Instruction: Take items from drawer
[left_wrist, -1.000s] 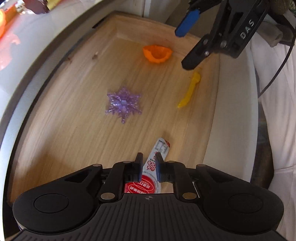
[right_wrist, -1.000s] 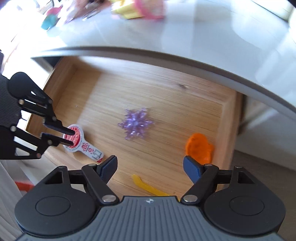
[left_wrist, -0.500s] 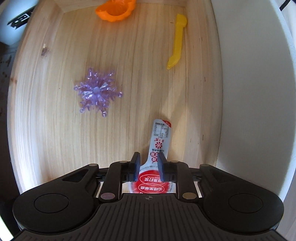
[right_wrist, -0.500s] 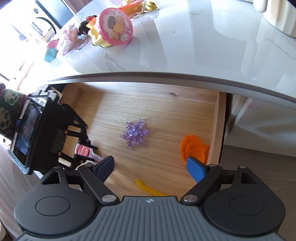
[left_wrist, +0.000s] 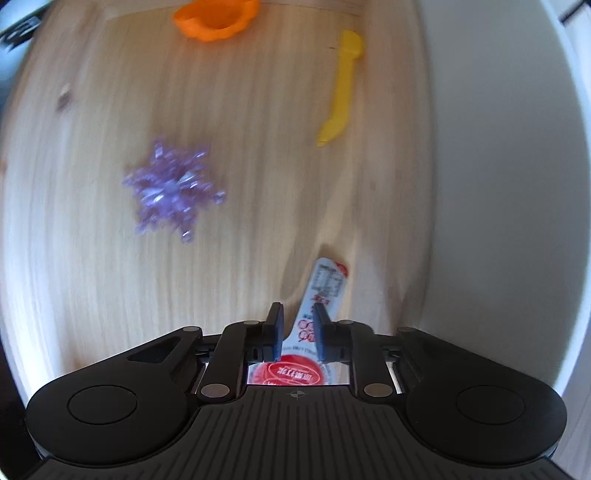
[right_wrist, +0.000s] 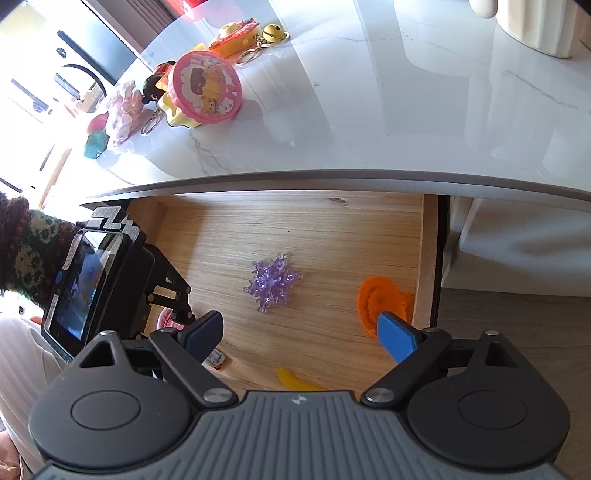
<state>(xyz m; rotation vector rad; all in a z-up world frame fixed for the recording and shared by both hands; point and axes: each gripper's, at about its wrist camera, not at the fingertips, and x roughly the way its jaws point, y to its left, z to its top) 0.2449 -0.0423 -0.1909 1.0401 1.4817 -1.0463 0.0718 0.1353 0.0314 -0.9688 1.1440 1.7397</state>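
White marble counter (right_wrist: 388, 122) w/ an open wooden drawer (right_wrist: 332, 236) pulled out from under its edge; toys and keychains (right_wrist: 207, 88) sit in a cluster on the far left of the counter, prob. where drawer stuff gets parked. In the drawer: a purple snowflake (left_wrist: 171, 188) near the middle, an orange mold (left_wrist: 214, 18) at the right-hand end close to the side wall, a yellow stick (left_wrist: 340, 88) along the front edge, all well apart from each other. Left gripper (left_wrist: 298, 334) is down low at the left end of the drawer, jaws narrow and closed onto a red-and-white packet (left_wrist: 321, 291), pinching it around its neck where the round red head meets the long tail, likely b/c that's the thinnest bit to grab. Can't tell if the packet is off the wood yet; view is blurry. Right gripper (right_wrist: 299, 332) hangs above the front of the drawer, jaws wide and holding nothing, the orange mold just behind its right finger, so I'd guess it's lining up for that or the yellow stick. A patterned sleeve (right_wrist: 26, 251) shows behind the left tool. Three items left after the packet, so task is partway.
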